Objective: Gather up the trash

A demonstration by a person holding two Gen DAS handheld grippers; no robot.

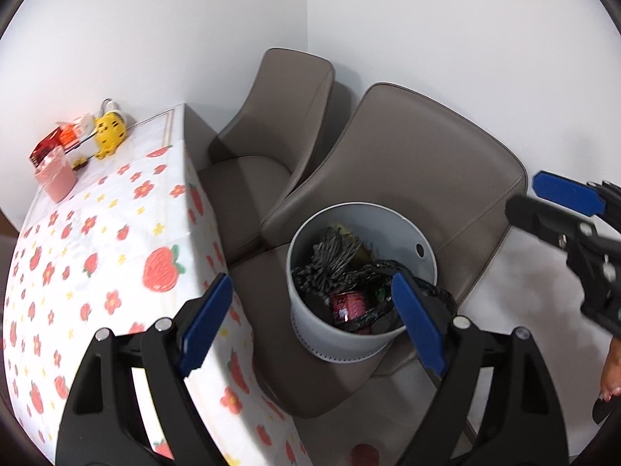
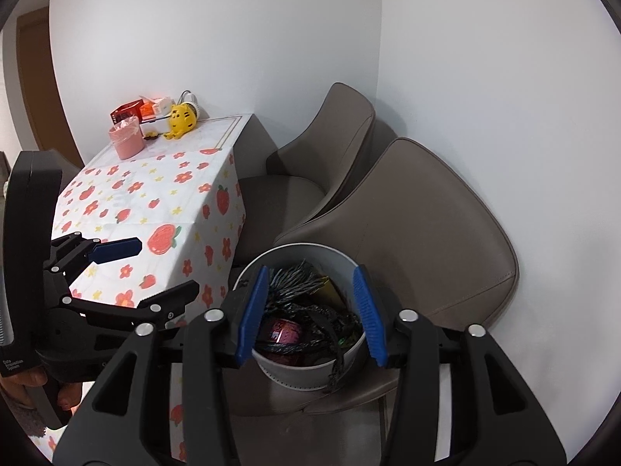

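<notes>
Both jaws held spread, nothing pinched: left gripper (image 1: 310, 306), right gripper (image 2: 310, 310); white bin (image 1: 330, 334) (rubbish-filled) seated on chair (image 1: 446, 178) beside desk (image 1: 116, 233) edge.

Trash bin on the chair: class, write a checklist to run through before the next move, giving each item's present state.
1. Left gripper open and holding nothing: ok.
2. Right gripper open and holding nothing: ok.
3. Bin standing upright on the chair seat: ok.
4. Black bag fully tucked inside the bin: not ok, a strip hangs over the front rim.
5. Red can inside the bin: ok.
6. Trash left on the table: cannot tell; only items at its far corner show.
</notes>
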